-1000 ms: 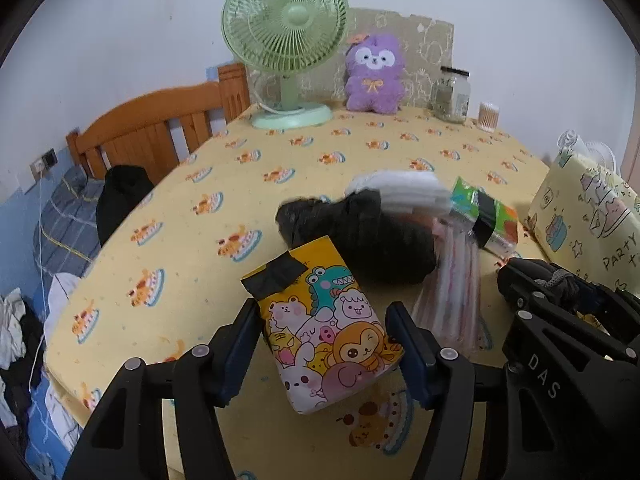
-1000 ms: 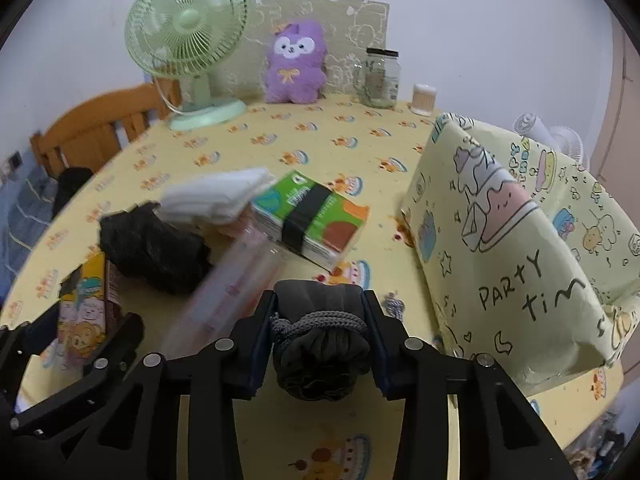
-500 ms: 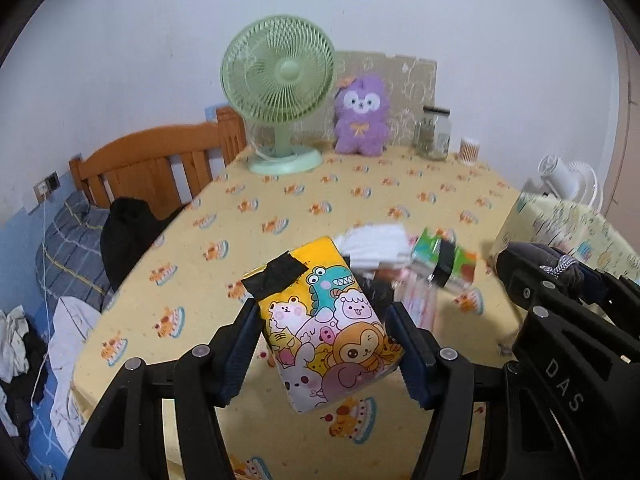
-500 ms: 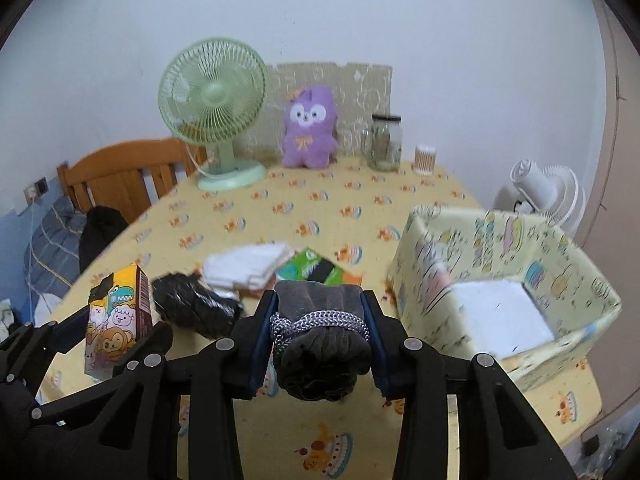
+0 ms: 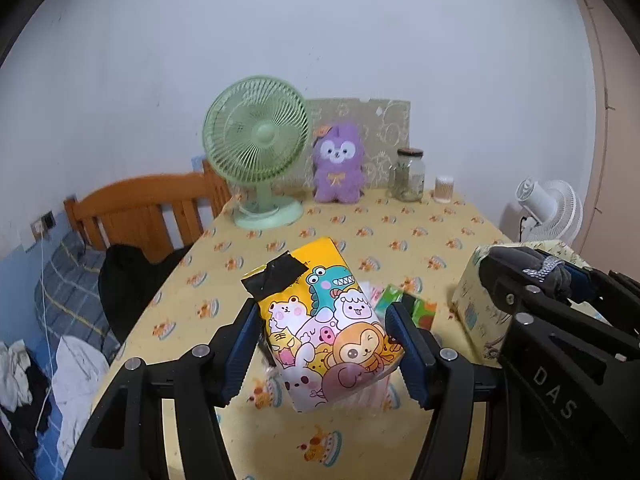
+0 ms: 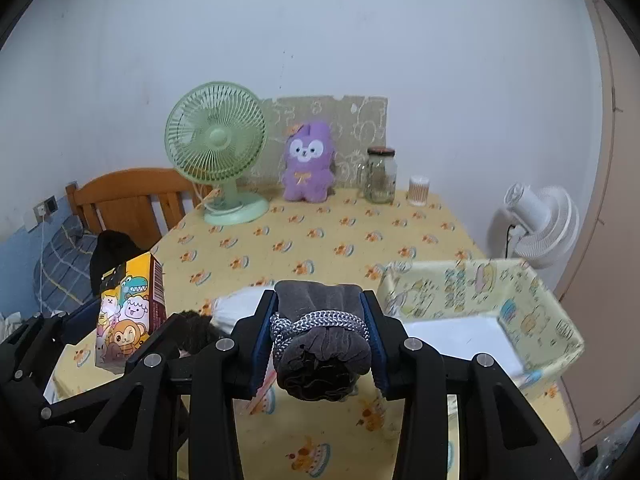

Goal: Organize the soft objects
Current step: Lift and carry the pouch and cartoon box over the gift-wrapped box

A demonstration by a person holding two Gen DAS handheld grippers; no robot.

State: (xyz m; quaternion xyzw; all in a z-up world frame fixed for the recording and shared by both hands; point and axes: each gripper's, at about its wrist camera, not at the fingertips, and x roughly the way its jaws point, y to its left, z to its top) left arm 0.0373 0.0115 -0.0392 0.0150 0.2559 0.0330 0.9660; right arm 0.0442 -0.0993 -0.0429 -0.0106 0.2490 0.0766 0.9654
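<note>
Two grips: left fingers clamping cartoon-animal pack, "DAS"-marked right fingers clamping grey bundle.

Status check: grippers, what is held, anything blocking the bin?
Left gripper shut on cartoon packet. Right gripper shut on tied grey bundle. Both clear of table. Fabric bin open, nothing blocking.

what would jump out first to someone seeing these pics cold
The bright cartoon-animal pack clamped in the left gripper, held above the yellow table. Next, the grey rolled bundle tied with cord in the right gripper, beside the open patterned box. At the back stand a green fan and purple plush.
</note>
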